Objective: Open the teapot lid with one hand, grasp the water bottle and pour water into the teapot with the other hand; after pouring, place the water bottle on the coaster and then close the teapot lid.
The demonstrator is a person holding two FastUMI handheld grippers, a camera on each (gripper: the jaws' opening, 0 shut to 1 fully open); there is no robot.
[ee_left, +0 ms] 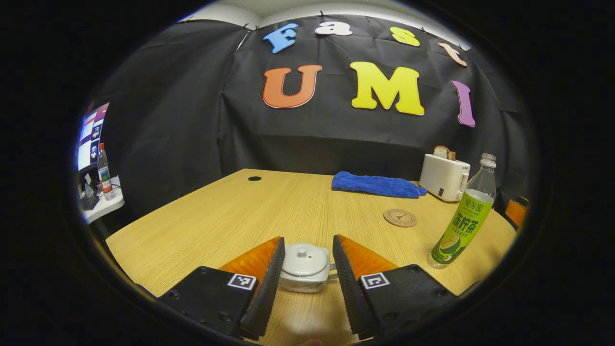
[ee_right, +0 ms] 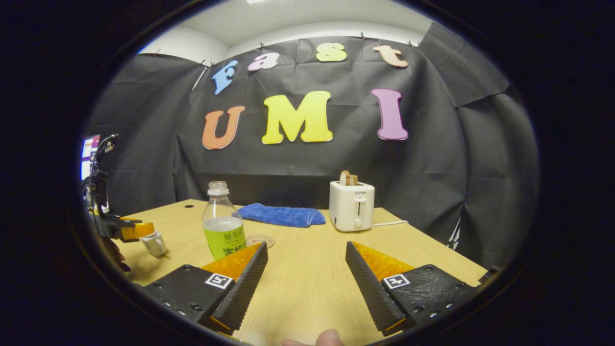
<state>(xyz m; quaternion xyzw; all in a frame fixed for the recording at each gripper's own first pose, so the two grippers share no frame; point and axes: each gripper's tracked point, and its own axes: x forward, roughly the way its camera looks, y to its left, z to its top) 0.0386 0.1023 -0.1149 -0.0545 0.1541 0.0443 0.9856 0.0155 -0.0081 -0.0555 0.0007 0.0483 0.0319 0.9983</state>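
Observation:
A small white teapot (ee_left: 304, 269) with its lid (ee_left: 303, 258) on sits on the wooden table (ee_left: 230, 216), between the fingers of my open left gripper (ee_left: 305, 269), which do not touch it. A clear bottle with a green label (ee_left: 463, 221) stands upright and uncapped to the right, and a round coaster (ee_left: 399, 217) lies beyond it. In the right gripper view the bottle (ee_right: 222, 228) stands just past the left finger of my open right gripper (ee_right: 303, 276). The coaster (ee_right: 262, 240) peeks out behind it. Far left are the left gripper (ee_right: 132, 230) and the teapot (ee_right: 154, 244).
A blue cloth (ee_left: 377, 185) lies at the back of the table. A white toaster (ee_left: 444, 177) with bread in it stands at the back right, its cord trailing right (ee_right: 389, 223). A side shelf with a bottle (ee_left: 103, 173) and a screen (ee_left: 91, 137) is off the table's left.

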